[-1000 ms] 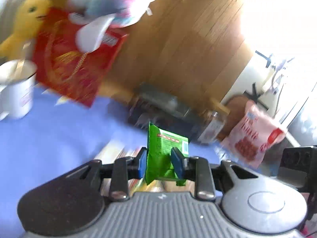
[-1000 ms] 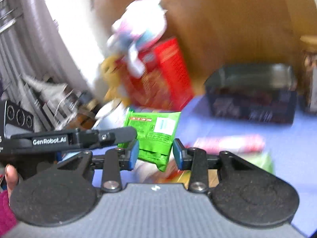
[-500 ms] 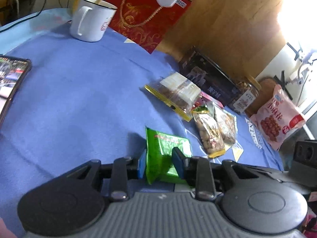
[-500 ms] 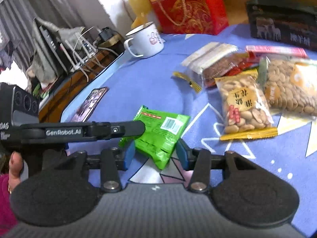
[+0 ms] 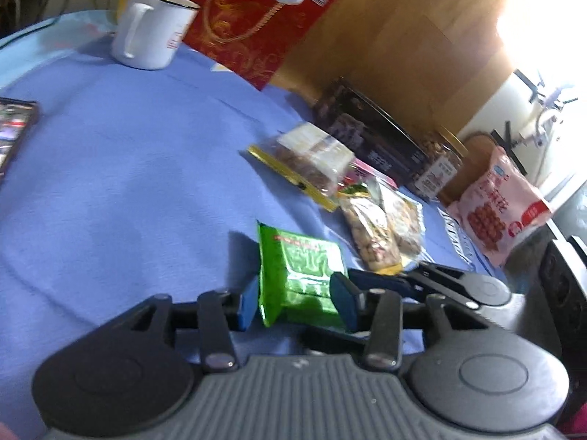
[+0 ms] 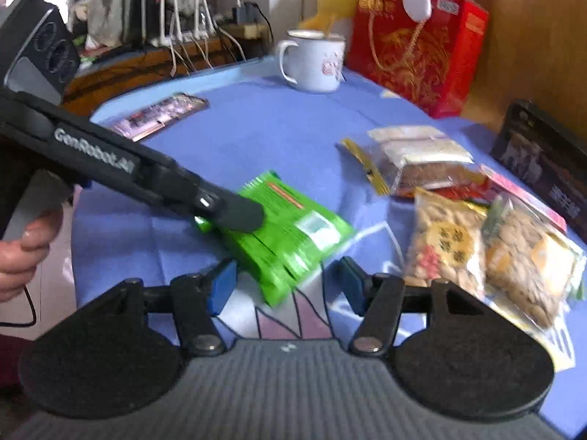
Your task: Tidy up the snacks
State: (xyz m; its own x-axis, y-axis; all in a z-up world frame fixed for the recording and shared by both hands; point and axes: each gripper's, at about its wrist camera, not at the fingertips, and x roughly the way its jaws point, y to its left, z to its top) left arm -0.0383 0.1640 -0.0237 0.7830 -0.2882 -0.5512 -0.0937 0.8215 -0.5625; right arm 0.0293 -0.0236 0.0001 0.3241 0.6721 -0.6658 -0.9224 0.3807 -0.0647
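Observation:
A green snack packet (image 5: 299, 275) lies low on the blue tablecloth (image 5: 128, 183). My left gripper (image 5: 295, 299) has its blue pads on both sides of it and still touches it. In the right wrist view the same green packet (image 6: 290, 227) lies under the left gripper's finger (image 6: 227, 212). My right gripper (image 6: 286, 286) is open, its pads apart from the packet. Two peanut bags (image 6: 444, 245) and a clear bag of bars (image 6: 414, 157) lie to the right.
A white mug (image 6: 315, 60), a red gift bag (image 6: 414, 47) and plush toys stand at the back. A black box (image 6: 543, 161), a jar (image 5: 438, 167) and a pink bag (image 5: 499, 209) are at the right. A phone (image 6: 161, 113) lies at the left.
Both grippers came down with the green packet from mid-air to the tablecloth. My right gripper has opened and let go of it. The left gripper's pads have spread a little.

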